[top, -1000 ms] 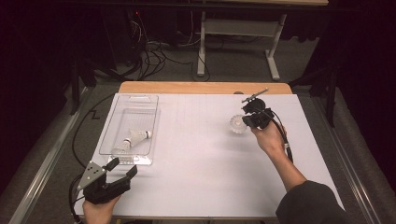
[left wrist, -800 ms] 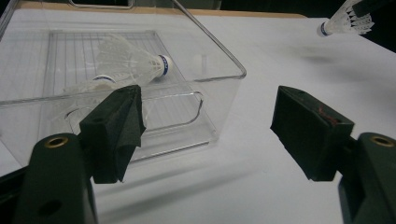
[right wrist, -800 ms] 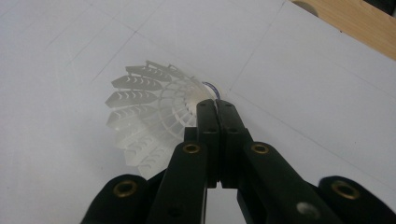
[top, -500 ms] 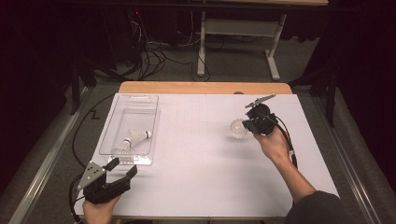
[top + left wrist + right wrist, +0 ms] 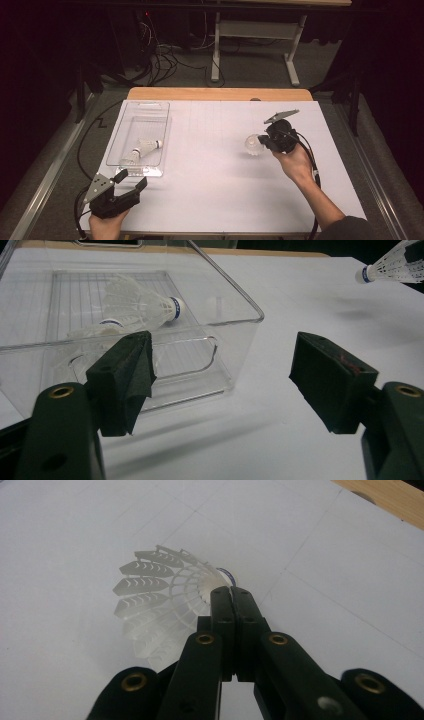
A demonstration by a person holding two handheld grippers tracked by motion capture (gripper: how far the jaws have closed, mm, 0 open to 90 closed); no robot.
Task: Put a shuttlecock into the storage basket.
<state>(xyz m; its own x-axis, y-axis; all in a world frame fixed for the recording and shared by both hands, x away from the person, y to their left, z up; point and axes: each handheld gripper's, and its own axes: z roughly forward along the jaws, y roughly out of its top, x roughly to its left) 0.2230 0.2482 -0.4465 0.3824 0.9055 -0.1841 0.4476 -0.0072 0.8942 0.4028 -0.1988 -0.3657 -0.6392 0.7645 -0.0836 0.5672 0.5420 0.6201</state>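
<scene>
We hold the shuttlecock [image 5: 165, 607] in the right gripper [image 5: 231, 592]: jaws clenched together, the feather skirt fanning out just beyond and to one side of the fingertips, above the white table [image 5: 215, 165]. We judge it very light and fragile; the skirt would crush under pressure, so the firm cork end is the place to pinch. The left gripper [image 5: 222, 372] rests with its jaws released and nothing between them, just short of the clear bin [image 5: 235, 295], where 2 more shuttlecocks [image 5: 142, 302] lie.
</scene>
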